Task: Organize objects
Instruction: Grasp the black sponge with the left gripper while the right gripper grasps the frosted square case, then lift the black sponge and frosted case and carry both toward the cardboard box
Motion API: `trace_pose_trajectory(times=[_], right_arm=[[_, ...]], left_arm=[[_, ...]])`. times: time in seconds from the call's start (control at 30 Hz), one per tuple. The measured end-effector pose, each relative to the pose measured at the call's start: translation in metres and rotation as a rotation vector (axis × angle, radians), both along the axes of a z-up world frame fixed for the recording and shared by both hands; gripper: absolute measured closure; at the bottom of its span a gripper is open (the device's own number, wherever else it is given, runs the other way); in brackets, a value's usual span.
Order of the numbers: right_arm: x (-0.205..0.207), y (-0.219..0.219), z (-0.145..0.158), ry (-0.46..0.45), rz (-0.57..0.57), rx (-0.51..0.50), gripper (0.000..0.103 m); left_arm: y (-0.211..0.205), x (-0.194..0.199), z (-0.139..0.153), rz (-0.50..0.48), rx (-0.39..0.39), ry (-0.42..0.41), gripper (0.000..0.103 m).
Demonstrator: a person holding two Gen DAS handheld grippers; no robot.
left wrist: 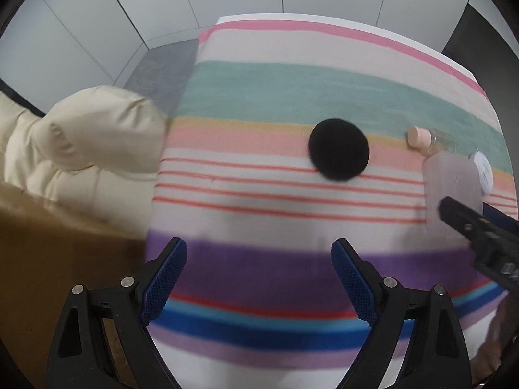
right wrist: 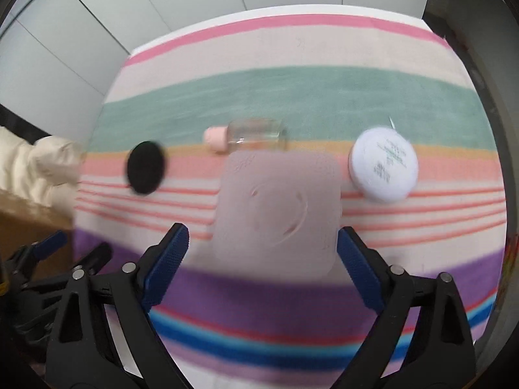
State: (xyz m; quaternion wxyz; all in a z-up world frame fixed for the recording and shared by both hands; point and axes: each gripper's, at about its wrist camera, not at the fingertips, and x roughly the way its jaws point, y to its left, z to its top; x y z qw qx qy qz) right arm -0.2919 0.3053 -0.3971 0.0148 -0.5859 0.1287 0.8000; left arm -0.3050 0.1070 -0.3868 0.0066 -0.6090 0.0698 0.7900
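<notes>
A striped cloth (left wrist: 292,90) (right wrist: 292,97) covers the table. On it lie a black round disc (left wrist: 339,149) (right wrist: 146,168), a clear bottle with a pink cap (left wrist: 420,137) (right wrist: 253,134) on its side, a pale pink square box (right wrist: 279,207) (left wrist: 451,175), and a white round jar (right wrist: 384,163) (left wrist: 483,170). My left gripper (left wrist: 259,278) is open and empty over the purple stripe, short of the disc. My right gripper (right wrist: 262,265) is open, its fingers on either side of the pink box's near end. The right gripper also shows at the right edge of the left wrist view (left wrist: 480,230).
A cream padded jacket (left wrist: 81,142) (right wrist: 35,165) lies at the table's left edge over a brown surface (left wrist: 65,259). Grey wall panels (left wrist: 162,0) stand behind the table. The left gripper shows at the lower left in the right wrist view (right wrist: 48,269).
</notes>
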Motion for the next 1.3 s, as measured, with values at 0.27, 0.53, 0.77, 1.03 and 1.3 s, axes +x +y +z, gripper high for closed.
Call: trace_pose_trajectory(times=[0.27, 0.53, 0.77, 1.03, 1.3], right_arm=[[-0.002, -0.009, -0.022, 0.049, 0.032, 0.113, 0.018], [0.012, 0.001, -0.023, 0.073, 0.026, 0.124, 0.018], [0.021, 0.002, -0.022, 0.076, 0.029, 0.111, 0.018], [0.023, 0.003, -0.011, 0.092, 0.018, 0.113, 0.019], [0.023, 0.012, 0.035, 0.133, 0.006, 0.110, 0.018]], left_arm=[[0.022, -0.032, -0.024, -0.030, 0.040, -0.015, 0.012], [0.034, -0.066, -0.026, 0.017, 0.107, 0.079, 0.030], [0.047, -0.059, -0.014, -0.077, 0.109, 0.121, 0.057], [0.029, -0.058, -0.004, -0.058, 0.127, 0.122, 0.057], [0.029, -0.038, 0.035, -0.059, 0.134, 0.155, 0.057]])
